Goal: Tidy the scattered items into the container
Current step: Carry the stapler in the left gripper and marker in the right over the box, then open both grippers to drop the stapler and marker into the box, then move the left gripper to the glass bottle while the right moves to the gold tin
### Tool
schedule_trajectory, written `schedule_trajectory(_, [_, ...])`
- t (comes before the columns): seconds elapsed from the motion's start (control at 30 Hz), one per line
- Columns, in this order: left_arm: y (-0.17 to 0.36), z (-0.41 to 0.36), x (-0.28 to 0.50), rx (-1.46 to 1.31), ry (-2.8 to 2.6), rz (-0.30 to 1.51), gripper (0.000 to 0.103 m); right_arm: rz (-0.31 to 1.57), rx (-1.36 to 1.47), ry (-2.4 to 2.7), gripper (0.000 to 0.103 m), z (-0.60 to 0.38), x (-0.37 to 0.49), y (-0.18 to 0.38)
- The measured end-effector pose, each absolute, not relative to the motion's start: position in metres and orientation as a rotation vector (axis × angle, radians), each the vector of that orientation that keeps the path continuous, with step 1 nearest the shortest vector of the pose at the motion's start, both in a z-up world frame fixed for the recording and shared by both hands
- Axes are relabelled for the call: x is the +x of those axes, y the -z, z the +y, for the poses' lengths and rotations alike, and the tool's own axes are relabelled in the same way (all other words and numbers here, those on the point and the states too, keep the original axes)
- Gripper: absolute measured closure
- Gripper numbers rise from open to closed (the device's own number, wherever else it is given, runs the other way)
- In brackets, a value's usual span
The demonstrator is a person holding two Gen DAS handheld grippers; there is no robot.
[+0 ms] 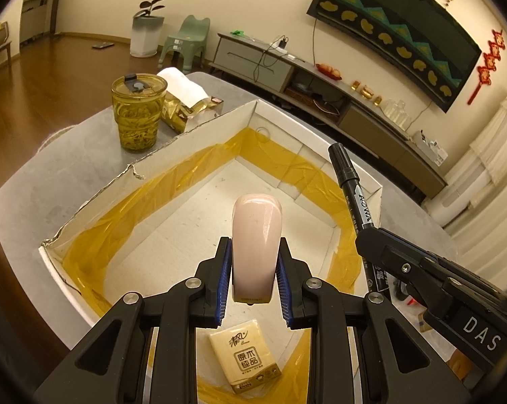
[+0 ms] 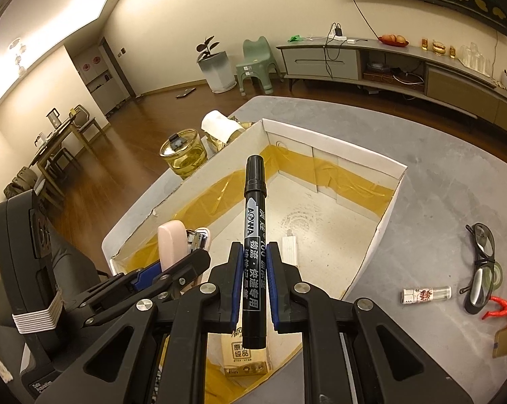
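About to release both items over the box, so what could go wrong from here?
1. The stapler is pinched near its rear end in the left tongs, tilted up; it may tumble onto the tissue pack.
2. The marker in the right tongs hangs near the box wall in the left view; it could clip the rim and roll out.
3. The two tongs are close together and might collide.

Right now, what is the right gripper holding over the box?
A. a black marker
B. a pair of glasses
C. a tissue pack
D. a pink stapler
A: the right gripper has its jaws clamped on the black marker, above the white box.
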State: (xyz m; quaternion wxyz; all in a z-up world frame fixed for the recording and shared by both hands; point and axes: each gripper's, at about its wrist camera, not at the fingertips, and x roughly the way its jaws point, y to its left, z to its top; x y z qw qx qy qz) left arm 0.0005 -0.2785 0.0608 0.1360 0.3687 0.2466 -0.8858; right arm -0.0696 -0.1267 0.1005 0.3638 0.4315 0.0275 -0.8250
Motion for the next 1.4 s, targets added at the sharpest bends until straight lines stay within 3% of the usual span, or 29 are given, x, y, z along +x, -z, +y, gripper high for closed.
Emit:
schedule_trajectory(0.6, [-0.066,-0.294,-0.024,1.141,2.567,0.871,0.077,0.037,1.188,2.077,0.088,-0.140,-0.099,-0.093])
schedule_trajectory(0.67, [-0.058,-0.298,-0.030,1.202,2.522,0.873,0.070,0.058,1.222,2.059,0.086,-0.143,-0.103,-0.085])
schedule_trajectory(0.73, [-0.049,-0.303,-0.030,1.230,2.500,0.916,0.062,0.052,1.258,2.067,0.077,-0.140,-0.107,-0.077])
schedule_trajectory(0.97, [-0.050,-0.312,-0.005,1.161,2.486,0.994,0.058,0.033,1.257,2.036,0.074,-0.114,-0.089,-0.066])
schedule_trajectory(1.4, [-0.079,-0.220,0.024,1.152,2.653,0.733,0.058,-0.022,1.147,2.036,0.074,-0.030,-0.032,-0.081])
